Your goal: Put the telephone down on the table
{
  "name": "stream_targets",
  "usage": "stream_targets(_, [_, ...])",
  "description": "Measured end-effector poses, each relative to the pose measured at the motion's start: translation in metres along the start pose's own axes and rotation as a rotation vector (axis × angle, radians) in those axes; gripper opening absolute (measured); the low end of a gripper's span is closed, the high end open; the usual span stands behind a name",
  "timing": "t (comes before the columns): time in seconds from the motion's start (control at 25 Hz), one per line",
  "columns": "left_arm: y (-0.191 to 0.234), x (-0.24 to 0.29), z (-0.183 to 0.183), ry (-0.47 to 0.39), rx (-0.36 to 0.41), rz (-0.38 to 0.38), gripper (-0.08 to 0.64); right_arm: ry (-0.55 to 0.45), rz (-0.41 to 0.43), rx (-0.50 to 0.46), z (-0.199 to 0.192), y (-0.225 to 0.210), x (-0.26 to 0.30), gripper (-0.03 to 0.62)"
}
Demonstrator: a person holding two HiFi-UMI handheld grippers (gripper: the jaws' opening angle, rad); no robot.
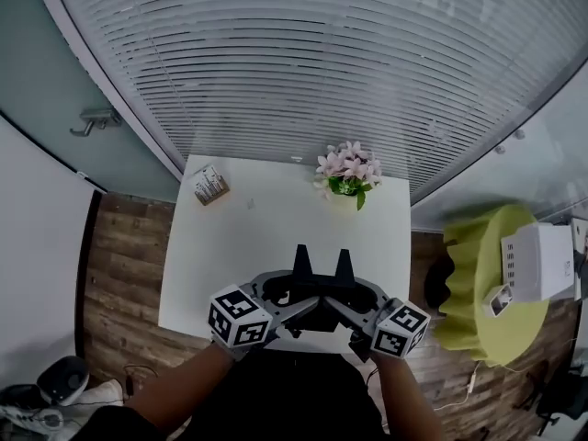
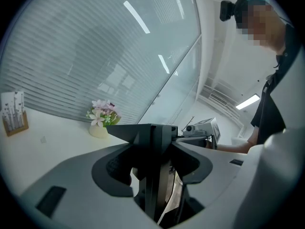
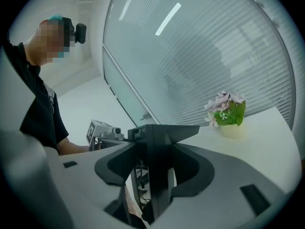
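A black telephone hangs between my two grippers over the near edge of the white table, with two black prongs sticking up from it. My left gripper clamps its left end and my right gripper its right end. In the left gripper view the grey jaws stand closed against the edge-on black telephone. The right gripper view shows the same: the right gripper is shut on the dark body of the telephone. The telephone's underside is hidden.
A pot of pink flowers stands at the table's far right, and a small card holder at its far left. A green round table with a white box is to the right. A glass wall with blinds runs behind.
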State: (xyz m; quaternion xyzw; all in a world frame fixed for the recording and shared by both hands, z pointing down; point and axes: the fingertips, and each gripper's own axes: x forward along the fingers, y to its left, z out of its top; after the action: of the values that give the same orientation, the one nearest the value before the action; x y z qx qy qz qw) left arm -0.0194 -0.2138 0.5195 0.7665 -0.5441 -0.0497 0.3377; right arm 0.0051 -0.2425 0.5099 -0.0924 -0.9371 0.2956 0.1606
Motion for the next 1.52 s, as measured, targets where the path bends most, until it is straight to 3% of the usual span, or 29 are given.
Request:
stream_targets(0.28, [0.056, 0.033, -0.016, 0.038, -0.084, 0.053, 0.247, 0.072, 0.044, 0.106, -0.018, -0.062, 0.030, 0.246])
stream_targets(0.64, [0.114, 0.078, -0.043, 0.061, -0.216, 0.050, 0.247, 0.144, 0.011, 0.186, -0.041, -0.131, 0.052, 0.247])
stream_targets(1.12, [0.156, 0.114, -0.064, 0.129, -0.271, 0.068, 0.247, 0.172, 0.004, 0.295, -0.066, -0.186, 0.066, 0.247])
stream_targets(1.52, [0.174, 0.124, -0.062, 0.127, -0.305, 0.092, 0.247, 0.190, 0.010, 0.334, -0.073, -0.206, 0.076, 0.247])
